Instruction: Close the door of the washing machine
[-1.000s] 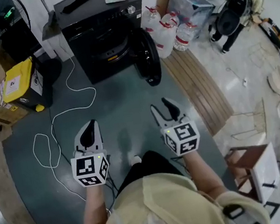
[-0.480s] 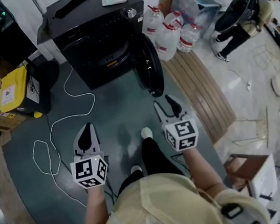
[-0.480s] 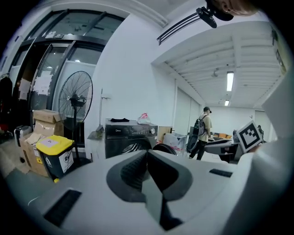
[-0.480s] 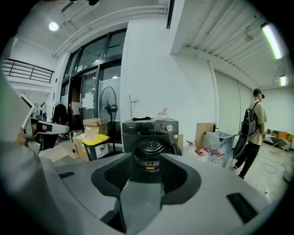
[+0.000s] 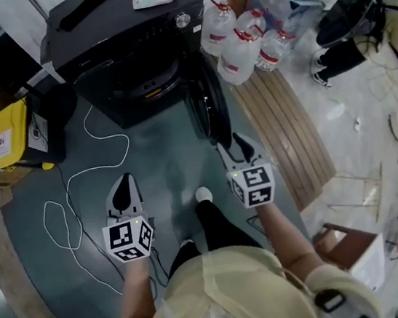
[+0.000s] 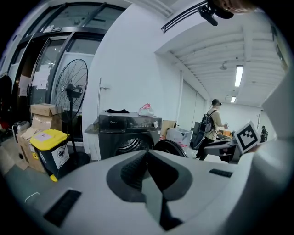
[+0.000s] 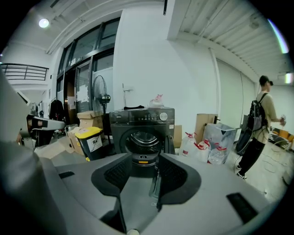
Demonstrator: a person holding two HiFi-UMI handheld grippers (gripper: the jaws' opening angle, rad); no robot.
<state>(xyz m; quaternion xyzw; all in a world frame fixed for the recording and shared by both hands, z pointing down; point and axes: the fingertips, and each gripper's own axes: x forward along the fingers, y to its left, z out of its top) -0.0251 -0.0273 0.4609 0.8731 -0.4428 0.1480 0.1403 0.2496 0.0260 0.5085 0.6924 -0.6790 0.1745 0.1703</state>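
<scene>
Ahead of me, the door (image 5: pixel 207 108) of the washing machine (image 5: pixel 129 50) is hanging open near my right claw (image 5: pixel 231 145), whose jaws are standing apart and empty, while my left claw (image 5: pixel 124 180) is sitting closed.

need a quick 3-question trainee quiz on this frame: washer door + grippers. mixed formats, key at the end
1. True or false: the door of the washing machine stands open.
2. In the head view, what stands just right of the machine? A) water bottles B) paint cans C) a bicycle
3. Fill in: the ___ hand-held gripper has its jaws apart.
Key: 1 true. 2 A. 3 right. The right hand-held gripper is open with nothing held; the left hand-held gripper is shut.
</scene>
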